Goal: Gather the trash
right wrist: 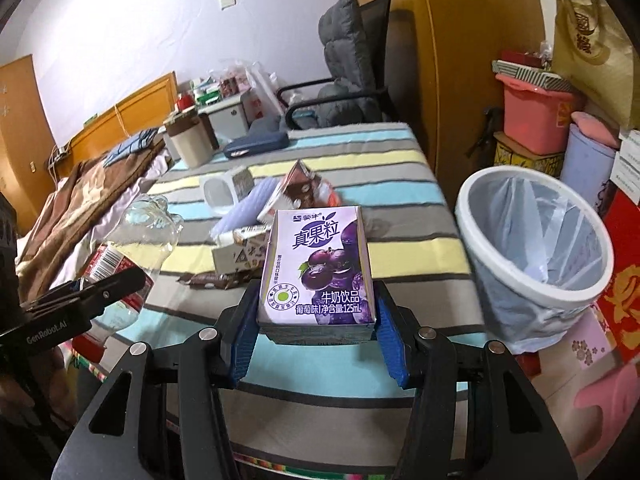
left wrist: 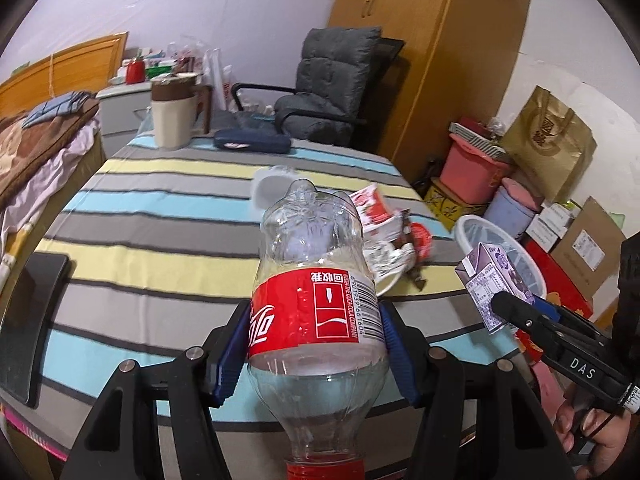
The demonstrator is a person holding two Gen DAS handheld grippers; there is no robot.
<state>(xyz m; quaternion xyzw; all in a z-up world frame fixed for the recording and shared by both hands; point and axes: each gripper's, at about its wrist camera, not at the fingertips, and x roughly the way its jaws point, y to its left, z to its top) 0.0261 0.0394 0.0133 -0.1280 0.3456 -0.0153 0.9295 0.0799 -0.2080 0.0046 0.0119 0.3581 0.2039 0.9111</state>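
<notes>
Blue pads of the left gripper (left wrist: 314, 344) clamp the red label of an empty Coca-Cola bottle (left wrist: 316, 280), its red cap toward the camera and its clear base pointing away over the striped tablecloth (left wrist: 160, 216). Blue pads of the right gripper (right wrist: 316, 328) squeeze a purple grape milk-drink carton (right wrist: 318, 268) by its lower sides, held upright. Beyond both grippers, a pile of wrappers and cartons (right wrist: 264, 216) lies on the cloth. Right of the right gripper stands a white bin (right wrist: 532, 240) with a plastic liner, beside the table edge.

pale lilac walls (left wrist: 168, 8), wooden wardrobe (left wrist: 432, 40), grey padded chair (left wrist: 332, 80).
</notes>
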